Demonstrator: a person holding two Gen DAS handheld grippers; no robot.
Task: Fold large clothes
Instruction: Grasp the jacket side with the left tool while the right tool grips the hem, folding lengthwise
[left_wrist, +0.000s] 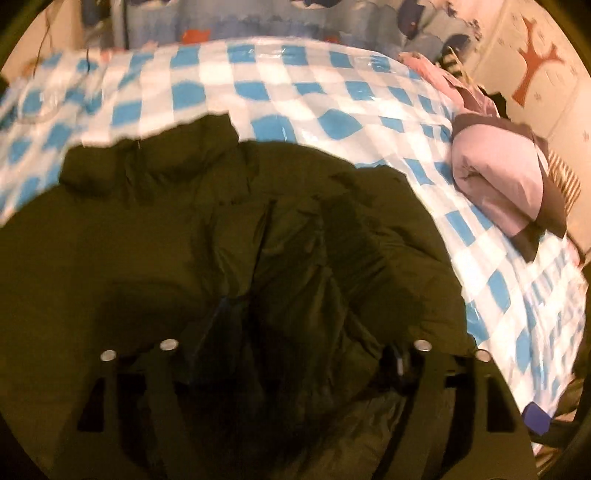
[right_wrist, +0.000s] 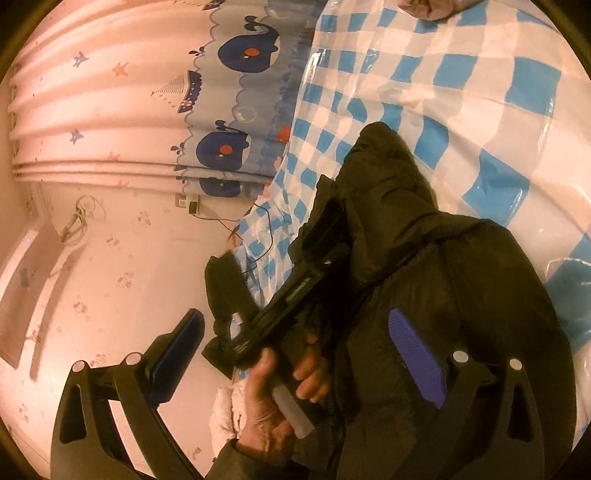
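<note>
Jacket (left_wrist: 229, 236) lay bunched on bed (left_wrist: 332, 96), mid-fold. Left gripper (left_wrist: 291, 354) fingers: cannot tell. Right gripper (right_wrist: 291, 354) fingers stood apart; next, a grasp of cloth.

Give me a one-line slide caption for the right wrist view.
Right claw open beside the dark puffer jacket on the blue-checked cover; the left hand grips the other tool.

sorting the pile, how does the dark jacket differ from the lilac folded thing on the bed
The dark jacket is olive-black, puffy and spread loose, filling much of the left wrist view; the lilac garment is pale with dark trim and already folded into a compact bundle, looking far smaller, near the edge. Both lie on the blue checked cover.
</note>
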